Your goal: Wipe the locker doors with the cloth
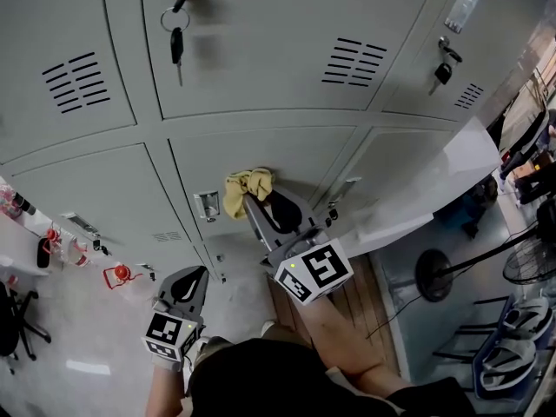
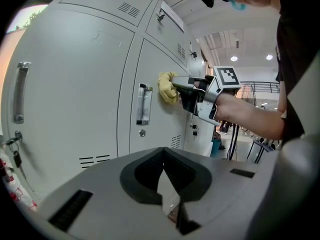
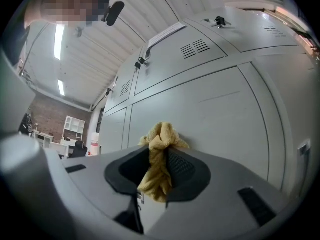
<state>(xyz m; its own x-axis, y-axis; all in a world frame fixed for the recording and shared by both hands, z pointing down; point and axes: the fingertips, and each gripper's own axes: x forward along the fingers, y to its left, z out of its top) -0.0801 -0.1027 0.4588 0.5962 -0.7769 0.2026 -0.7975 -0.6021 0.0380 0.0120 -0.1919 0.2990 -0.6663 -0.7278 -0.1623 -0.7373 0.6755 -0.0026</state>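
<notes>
The cloth [image 1: 248, 188] at the tip of the right tongs [image 1: 259, 202] is mustard yellow. The locker doors [image 1: 287, 50] ahead of both tongs are plain pale grey. The right and left tongs [image 1: 192, 274] are light grey with black inner pads. The cube [image 1: 314, 272] behind the right tongs is white with black square markers. Above them hangs a black-headed key [image 1: 176, 43].

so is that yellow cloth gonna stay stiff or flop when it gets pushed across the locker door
Probably floppy: the cloth bunches and folds where the right gripper pinches it. It looks light, a small wad held by one pinch. Its nubby weave should likely drag rather than slip on the smooth locker door.
</notes>
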